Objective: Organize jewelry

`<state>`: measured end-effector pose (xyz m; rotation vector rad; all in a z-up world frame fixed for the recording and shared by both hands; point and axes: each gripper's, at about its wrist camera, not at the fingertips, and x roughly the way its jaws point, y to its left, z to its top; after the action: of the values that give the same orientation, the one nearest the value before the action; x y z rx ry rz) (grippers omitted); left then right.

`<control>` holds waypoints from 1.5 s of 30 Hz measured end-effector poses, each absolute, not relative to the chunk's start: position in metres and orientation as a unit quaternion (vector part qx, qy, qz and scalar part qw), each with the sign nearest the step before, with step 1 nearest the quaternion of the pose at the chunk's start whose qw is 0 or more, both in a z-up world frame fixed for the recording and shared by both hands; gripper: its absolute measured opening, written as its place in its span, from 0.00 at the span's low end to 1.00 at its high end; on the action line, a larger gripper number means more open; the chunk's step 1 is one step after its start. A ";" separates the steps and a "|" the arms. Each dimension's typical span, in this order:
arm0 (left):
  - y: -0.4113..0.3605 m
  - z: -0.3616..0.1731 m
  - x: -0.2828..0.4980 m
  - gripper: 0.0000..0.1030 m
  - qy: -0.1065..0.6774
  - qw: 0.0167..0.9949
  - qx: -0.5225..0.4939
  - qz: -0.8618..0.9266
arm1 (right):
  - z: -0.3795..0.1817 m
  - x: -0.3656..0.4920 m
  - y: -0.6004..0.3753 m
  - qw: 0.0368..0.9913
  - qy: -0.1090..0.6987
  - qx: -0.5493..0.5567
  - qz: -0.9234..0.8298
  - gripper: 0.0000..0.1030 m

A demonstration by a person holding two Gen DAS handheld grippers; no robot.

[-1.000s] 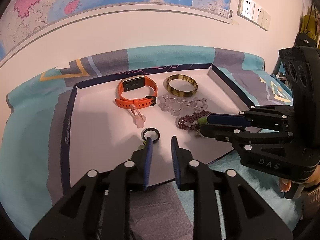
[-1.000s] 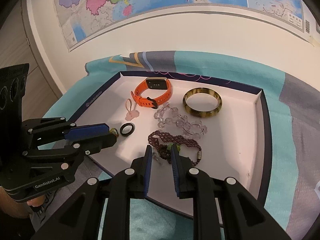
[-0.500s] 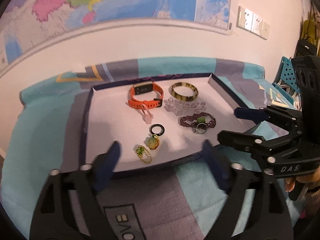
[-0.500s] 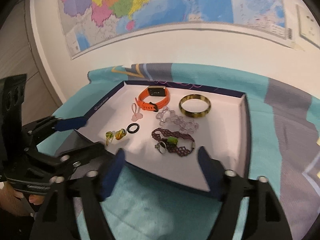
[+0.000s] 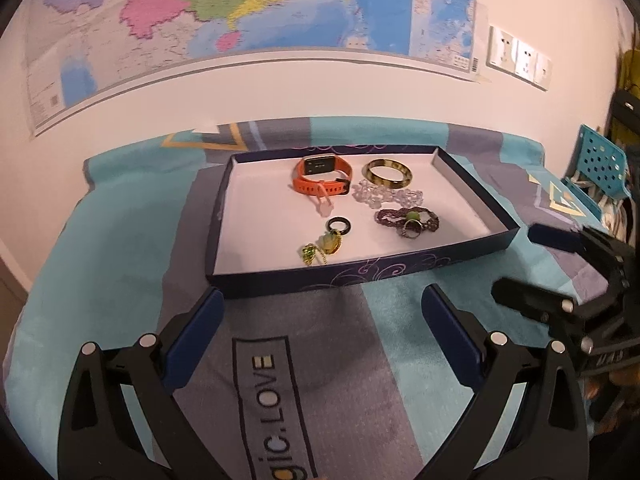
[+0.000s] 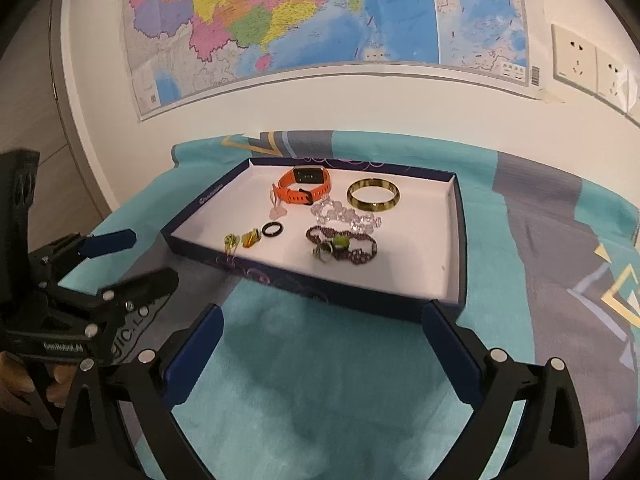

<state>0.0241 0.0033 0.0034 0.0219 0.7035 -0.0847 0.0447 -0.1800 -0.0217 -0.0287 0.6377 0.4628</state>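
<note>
We hold the left gripper (image 5: 320, 312) wide open and empty; the right gripper (image 6: 322, 330) is opening, nothing between its jaws. Ahead of both jaws lies the shallow navy cardboard tray (image 5: 360, 276). For the next piece, we should approach low and close slowly.

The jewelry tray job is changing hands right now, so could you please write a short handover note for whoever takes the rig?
Left gripper: open, empty, short of the tray.
Right gripper: jaws opening, empty, also short of the tray.
In the tray: orange watch, bangle, clear bead bracelet, purple bracelet with a ring on it, black ring, two green-stone rings.
Done: all visible pieces are in the tray.
Left: probably nothing, unless spacing needs tidying.
</note>
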 end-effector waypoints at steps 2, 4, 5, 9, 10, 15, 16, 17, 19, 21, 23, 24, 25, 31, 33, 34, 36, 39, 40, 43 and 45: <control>0.002 0.004 0.019 0.95 0.344 0.938 0.009 -0.037 | -0.024 0.040 -0.179 0.924 0.312 -0.015 0.221 0.93; 0.001 0.004 0.016 0.95 0.343 0.939 0.012 -0.033 | -0.026 0.036 -0.179 0.924 0.314 -0.018 0.217 0.93; 0.000 0.005 0.015 0.95 0.343 0.939 0.012 -0.032 | -0.026 0.035 -0.179 0.925 0.313 -0.018 0.216 0.93; -0.001 0.006 0.011 0.95 0.342 0.939 0.012 -0.030 | -0.025 0.032 -0.179 0.926 0.309 -0.013 0.215 0.93; -0.001 0.007 0.010 0.95 0.341 0.939 0.013 -0.029 | -0.024 0.031 -0.178 0.926 0.309 -0.013 0.215 0.93; -0.001 0.010 0.007 0.95 0.337 0.941 0.013 -0.024 | -0.024 0.028 -0.176 0.926 0.309 -0.015 0.216 0.93; -0.001 0.010 0.006 0.95 0.338 0.941 0.014 -0.023 | -0.025 0.028 -0.176 0.926 0.310 -0.016 0.216 0.93; -0.001 0.010 0.006 0.95 0.338 0.941 0.015 -0.022 | -0.025 0.027 -0.176 0.926 0.310 -0.016 0.216 0.93; -0.002 0.010 0.005 0.95 0.339 0.941 0.016 -0.024 | -0.025 0.026 -0.175 0.925 0.312 -0.016 0.215 0.93; -0.002 0.010 0.004 0.95 0.338 0.941 0.018 -0.021 | -0.024 0.026 -0.176 0.926 0.312 -0.014 0.214 0.93; -0.001 0.011 0.004 0.95 0.336 0.942 0.019 -0.017 | -0.024 0.025 -0.176 0.926 0.312 -0.013 0.213 0.93; -0.001 0.011 0.003 0.95 0.335 0.942 0.019 -0.015 | -0.024 0.025 -0.176 0.926 0.311 -0.014 0.212 0.93; -0.001 0.011 0.003 0.95 0.334 0.942 0.019 -0.014 | -0.024 0.025 -0.175 0.927 0.311 -0.015 0.211 0.93; -0.001 0.012 0.001 0.95 0.331 0.943 0.022 -0.011 | -0.025 0.025 -0.175 0.925 0.313 -0.013 0.214 0.93; -0.001 0.012 0.001 0.95 0.332 0.943 0.022 -0.011 | -0.025 0.024 -0.175 0.925 0.312 -0.012 0.215 0.93; -0.001 0.012 0.001 0.94 0.332 0.943 0.022 -0.010 | -0.025 0.024 -0.176 0.925 0.313 -0.012 0.214 0.93; -0.002 0.013 0.000 0.95 0.333 0.943 0.021 -0.010 | -0.025 0.024 -0.176 0.926 0.312 -0.011 0.214 0.93; -0.002 0.012 0.001 0.95 0.333 0.942 0.021 -0.011 | -0.025 0.023 -0.176 0.925 0.313 -0.010 0.214 0.93; -0.002 0.012 0.001 0.95 0.334 0.942 0.022 -0.011 | -0.025 0.023 -0.176 0.925 0.313 -0.010 0.215 0.93; -0.002 0.011 0.001 0.95 0.336 0.942 0.022 -0.011 | -0.025 0.023 -0.176 0.925 0.314 -0.010 0.215 0.93; -0.003 0.010 0.002 0.95 0.337 0.941 0.022 -0.011 | -0.025 0.023 -0.176 0.925 0.314 -0.009 0.215 0.93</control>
<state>0.0021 -0.0025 0.0103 0.0448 0.6870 -0.0215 0.0230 -0.1760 -0.0249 -0.0182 0.6432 0.4409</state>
